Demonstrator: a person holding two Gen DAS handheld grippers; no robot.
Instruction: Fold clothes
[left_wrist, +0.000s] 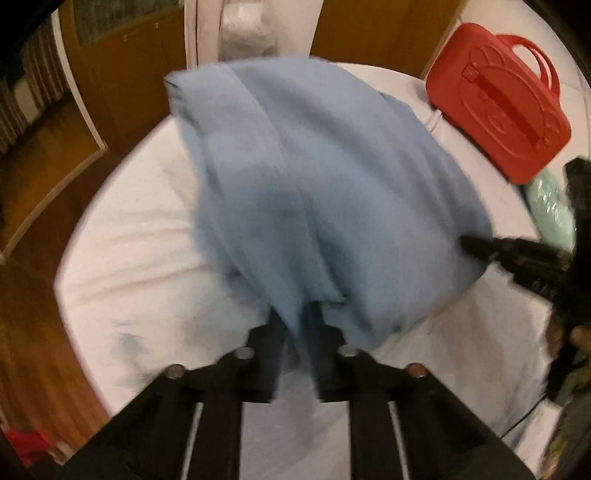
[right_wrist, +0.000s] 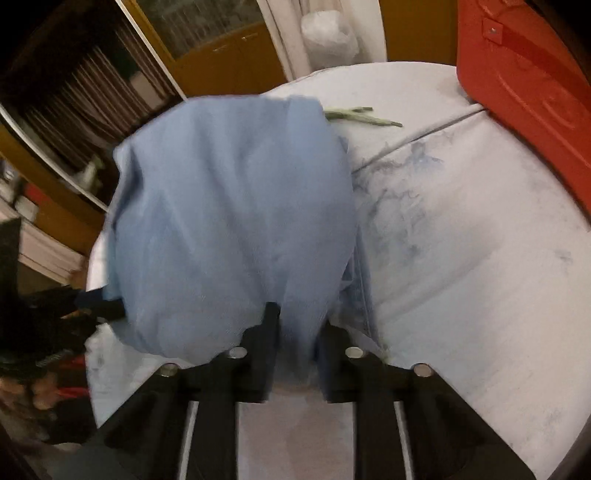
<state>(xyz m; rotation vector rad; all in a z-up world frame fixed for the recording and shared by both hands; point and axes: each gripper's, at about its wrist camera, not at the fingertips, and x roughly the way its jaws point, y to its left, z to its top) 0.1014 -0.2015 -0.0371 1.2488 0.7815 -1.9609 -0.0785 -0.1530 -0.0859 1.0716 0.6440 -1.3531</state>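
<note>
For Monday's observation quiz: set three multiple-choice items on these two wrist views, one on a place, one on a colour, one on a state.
1. Where is the red case?
A. on the white bed, beyond the garment's right side
B. on the floor
C. on top of the garment

2. What colour is the garment?
A. green
B. light blue
C. white

3. How is the left gripper?
A. wide open above the cloth
B. holding the case
C. closed on the garment's near edge

Key: 1 A, it rests on the sheet; 2 B, pale blue in both views; 3 C, cloth pinched between its fingers.
</note>
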